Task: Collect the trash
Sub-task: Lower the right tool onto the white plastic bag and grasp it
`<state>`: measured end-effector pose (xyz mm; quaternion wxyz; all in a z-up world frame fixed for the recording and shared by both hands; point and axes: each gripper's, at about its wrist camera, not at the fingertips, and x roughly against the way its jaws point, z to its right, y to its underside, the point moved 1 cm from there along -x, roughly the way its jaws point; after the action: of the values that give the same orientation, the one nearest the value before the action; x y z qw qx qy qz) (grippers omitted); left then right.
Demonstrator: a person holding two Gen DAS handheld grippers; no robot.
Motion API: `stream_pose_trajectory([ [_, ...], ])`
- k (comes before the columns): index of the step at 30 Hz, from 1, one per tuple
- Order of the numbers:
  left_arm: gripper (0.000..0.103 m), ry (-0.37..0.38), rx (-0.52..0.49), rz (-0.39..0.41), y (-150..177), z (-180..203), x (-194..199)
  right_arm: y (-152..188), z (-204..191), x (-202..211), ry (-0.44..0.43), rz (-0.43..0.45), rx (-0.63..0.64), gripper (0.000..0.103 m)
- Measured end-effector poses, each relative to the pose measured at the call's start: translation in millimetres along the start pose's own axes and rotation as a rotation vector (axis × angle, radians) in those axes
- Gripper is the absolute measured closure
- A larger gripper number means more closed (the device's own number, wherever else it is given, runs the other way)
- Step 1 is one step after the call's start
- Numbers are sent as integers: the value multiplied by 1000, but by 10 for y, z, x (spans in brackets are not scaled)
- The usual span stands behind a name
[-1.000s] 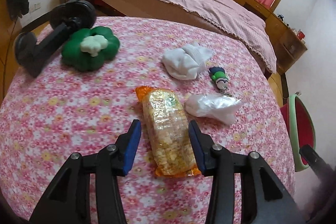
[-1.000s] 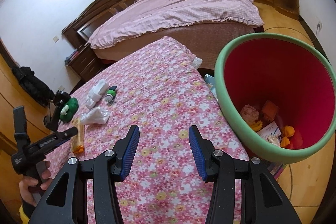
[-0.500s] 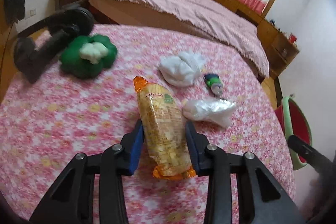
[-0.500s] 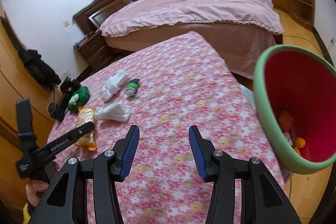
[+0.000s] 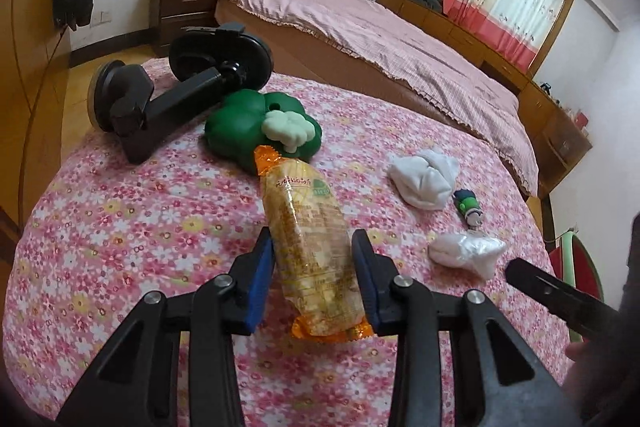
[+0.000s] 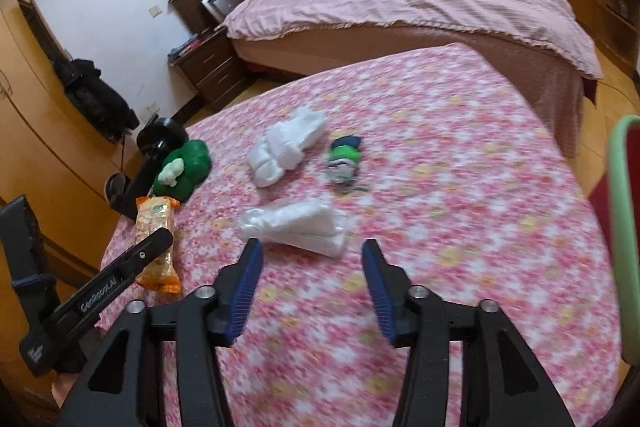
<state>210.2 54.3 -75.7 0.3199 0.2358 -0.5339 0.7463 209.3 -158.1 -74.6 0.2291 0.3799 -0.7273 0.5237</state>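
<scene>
My left gripper [image 5: 312,279] is clamped on the snack pack [image 5: 310,247], an orange-ended clear wrapper w/ yellowish biscuits inside; both blue pads press its sides near the near end, and the pack looks lifted off the tablecloth [image 5: 120,227], far end tilted toward the green toy [image 5: 244,131]. Jaws closed in within the last sec and now sit narrow on the pack. My right gripper [image 6: 312,291] has jaws spread wide, just been opening, w/ nothing between them; it hangs over the pink floral cloth just near of the crumpled clear plastic bag [image 6: 298,225], not touching it. Right view is motion-blurred, so fine detail is unclear. Other stuff on the table: white wadded tissue [image 6: 282,151] farther off, a small green/blue doll [image 6: 344,161] to its right, and at the far left edge a black suction mount [image 5: 180,87] lying beside the green toy. In the left view the plastic bag sits right of the pack, w/ tissue and doll beyond it. Trash bin [image 6: 622,227], green rim, red inside, shows at the right edge of the right view, off the table's right side. My left gripper's frame also shows low left in the right view, the pack in it.
</scene>
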Motion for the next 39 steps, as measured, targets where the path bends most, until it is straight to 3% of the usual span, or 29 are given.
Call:
stream_pose_trajectory([
  [7,64,40,29,25,9,-90,75,-59,-171,-341,47,-20,50,35],
  [9,64,51,39,25,18,-109,93,-61,-197,-397,62,-10,66,30],
  [19,64,69,54,24,29,-109,124,-94,-257,-530,59,14,59,32],
  [20,64,68,54,24,34,-109,131,-88,-258,-524,56,13,63,33],
  [21,64,68,53,24,37,-106,135,-78,-252,-505,56,14,64,42],
  [23,64,69,50,25,38,-93,142,-56,-238,-495,56,-6,64,77],
  [31,64,62,51,35,41,-68,210,48,-199,-344,43,-6,76,80],
  [34,64,47,71,47,25,-122,269,5,-201,-294,27,-2,73,65],
  [36,64,32,83,61,8,-172,294,-38,-207,-295,3,-2,66,41],
  [39,64,20,92,68,-7,-220,286,-124,-262,-375,3,2,84,33],
])
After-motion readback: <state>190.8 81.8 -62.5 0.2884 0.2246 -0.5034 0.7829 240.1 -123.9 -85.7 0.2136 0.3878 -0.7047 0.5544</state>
